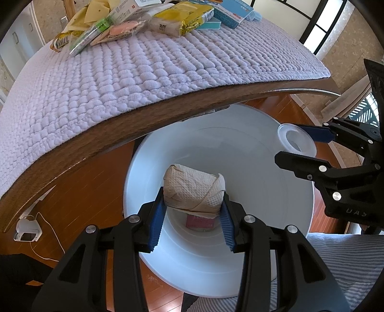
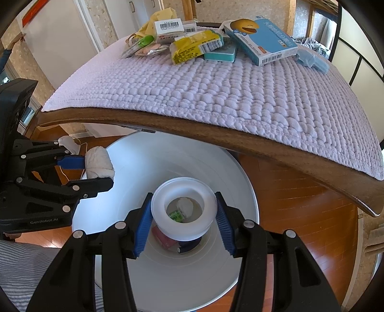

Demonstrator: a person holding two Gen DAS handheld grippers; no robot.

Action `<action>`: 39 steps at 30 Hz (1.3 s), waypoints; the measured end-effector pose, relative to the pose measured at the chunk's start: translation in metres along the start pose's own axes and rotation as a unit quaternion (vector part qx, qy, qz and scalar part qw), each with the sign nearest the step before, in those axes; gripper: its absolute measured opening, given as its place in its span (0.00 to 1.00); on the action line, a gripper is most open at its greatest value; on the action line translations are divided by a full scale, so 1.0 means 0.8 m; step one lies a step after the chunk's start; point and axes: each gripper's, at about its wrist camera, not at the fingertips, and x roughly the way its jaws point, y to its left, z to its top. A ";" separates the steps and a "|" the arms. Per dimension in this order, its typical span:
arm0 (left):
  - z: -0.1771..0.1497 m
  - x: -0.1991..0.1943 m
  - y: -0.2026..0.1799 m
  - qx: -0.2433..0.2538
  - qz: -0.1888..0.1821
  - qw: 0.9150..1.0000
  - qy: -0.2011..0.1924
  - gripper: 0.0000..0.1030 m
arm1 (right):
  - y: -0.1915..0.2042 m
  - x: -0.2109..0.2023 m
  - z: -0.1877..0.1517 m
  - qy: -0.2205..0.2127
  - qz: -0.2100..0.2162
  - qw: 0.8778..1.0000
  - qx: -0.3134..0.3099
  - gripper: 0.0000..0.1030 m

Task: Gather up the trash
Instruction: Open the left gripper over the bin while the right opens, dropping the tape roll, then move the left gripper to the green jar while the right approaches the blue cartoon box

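A white trash bin (image 1: 276,216) (image 2: 240,182) stands on the wooden floor, partly under the table's edge. My left gripper (image 1: 192,228) (image 2: 96,171) is shut on a wad of white paper towel (image 1: 194,189) (image 2: 99,162), held over the bin's mouth. My right gripper (image 2: 184,228) (image 1: 297,147) is shut on a white ring-shaped plastic lid (image 2: 183,213) (image 1: 296,140), also above the bin. Through the ring, a white crumpled scrap (image 2: 184,206) and a green wrapper (image 2: 176,216) show. At the bin's bottom lie a pink packet (image 1: 200,222) (image 2: 163,237) and a dark tube (image 2: 188,246).
A lilac quilted mat (image 1: 120,79) (image 2: 228,88) covers the wooden table (image 1: 168,115) (image 2: 288,153). At its far side lies a pile of packets and boxes (image 1: 168,21) (image 2: 204,45). A white charger with cable (image 1: 26,230) lies on the floor. Striped cloth (image 1: 336,264) (image 2: 26,273) fills the near corner.
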 end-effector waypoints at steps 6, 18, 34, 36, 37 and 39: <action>-0.001 0.005 0.003 0.000 -0.001 1.000 0.002 0.42 | 0.004 0.002 -0.001 0.002 0.001 1.000 -0.002 0.48; 0.005 0.007 0.015 -0.003 0.002 1.000 -0.005 0.61 | 0.017 -0.004 0.004 -0.016 -0.030 0.999 -0.029 0.69; 0.024 -0.103 0.059 -0.020 -0.064 0.990 -0.123 0.94 | -0.015 -0.085 0.040 -0.125 -0.080 0.989 -0.027 0.89; 0.033 -0.140 0.082 -0.044 -0.043 0.982 -0.180 0.99 | -0.030 -0.107 0.054 -0.158 -0.087 0.984 -0.017 0.93; 0.039 -0.152 0.095 -0.059 -0.033 0.979 -0.192 0.99 | -0.035 -0.113 0.059 -0.167 -0.090 0.982 -0.015 0.94; 0.051 -0.160 0.116 -0.085 -0.020 0.977 -0.195 0.99 | -0.046 -0.122 0.069 -0.177 -0.101 0.979 -0.014 0.94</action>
